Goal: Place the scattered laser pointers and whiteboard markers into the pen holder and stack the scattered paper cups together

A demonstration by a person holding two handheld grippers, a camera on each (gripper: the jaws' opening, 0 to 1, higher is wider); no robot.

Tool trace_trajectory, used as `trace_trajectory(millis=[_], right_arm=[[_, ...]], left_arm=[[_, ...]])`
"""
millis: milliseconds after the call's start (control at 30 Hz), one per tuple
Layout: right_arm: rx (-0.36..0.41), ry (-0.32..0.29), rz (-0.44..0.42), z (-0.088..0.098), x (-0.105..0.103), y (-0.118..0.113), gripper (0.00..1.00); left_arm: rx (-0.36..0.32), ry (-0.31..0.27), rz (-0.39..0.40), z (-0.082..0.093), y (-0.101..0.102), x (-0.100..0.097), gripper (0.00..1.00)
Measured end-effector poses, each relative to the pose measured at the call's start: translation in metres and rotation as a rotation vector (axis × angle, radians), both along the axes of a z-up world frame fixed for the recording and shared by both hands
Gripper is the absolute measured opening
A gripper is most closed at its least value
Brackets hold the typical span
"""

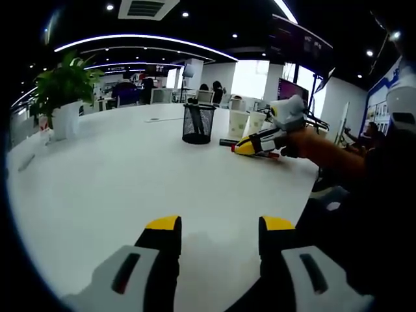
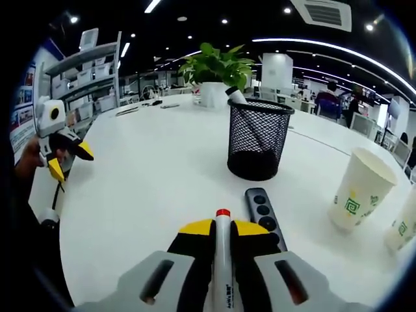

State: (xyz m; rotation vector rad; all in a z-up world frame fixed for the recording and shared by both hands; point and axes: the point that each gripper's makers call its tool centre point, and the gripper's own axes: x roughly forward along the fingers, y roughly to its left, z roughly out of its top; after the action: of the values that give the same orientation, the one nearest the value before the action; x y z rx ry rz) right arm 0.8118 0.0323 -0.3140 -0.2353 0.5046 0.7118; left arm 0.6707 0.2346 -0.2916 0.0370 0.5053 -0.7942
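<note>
I've got the red-capped whiteboard marker (image 2: 222, 257) pinched mid-barrel in my right gripper (image 2: 222, 229), light, stiff, slick plastic; left gripper (image 1: 220, 226) hangs wide open and empty.

Red-capped marker (image 2: 222, 250) clamped lengthwise — black remote-like pointer (image 2: 266, 212) flat before mesh holder (image 2: 257, 139).

The left hand-held gripper (image 1: 220, 227) hovers agape; the right hand-held gripper (image 2: 222, 227) is clamped.

two paper cups (image 2: 361, 188), one pen holder (image 2: 258, 138), one laser pointer (image 2: 265, 209), one marker (image 2: 222, 257)
</note>
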Motion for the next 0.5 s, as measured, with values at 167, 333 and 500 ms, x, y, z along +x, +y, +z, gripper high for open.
trace_trajectory(millis=[167, 333, 500], right_arm=[[0.005, -0.004, -0.003, 0.002, -0.002, 0.0, 0.14], [0.011, -0.015, -0.001, 0.008, -0.006, 0.001, 0.14], [0.015, -0.027, 0.001, 0.014, -0.008, 0.001, 0.14]], left_arm=[[0.0, 0.001, 0.001, 0.001, 0.0, 0.0, 0.49], [0.002, 0.001, 0.0, 0.001, 0.0, -0.001, 0.49], [0.001, -0.001, -0.001, 0.003, -0.001, -0.001, 0.49]])
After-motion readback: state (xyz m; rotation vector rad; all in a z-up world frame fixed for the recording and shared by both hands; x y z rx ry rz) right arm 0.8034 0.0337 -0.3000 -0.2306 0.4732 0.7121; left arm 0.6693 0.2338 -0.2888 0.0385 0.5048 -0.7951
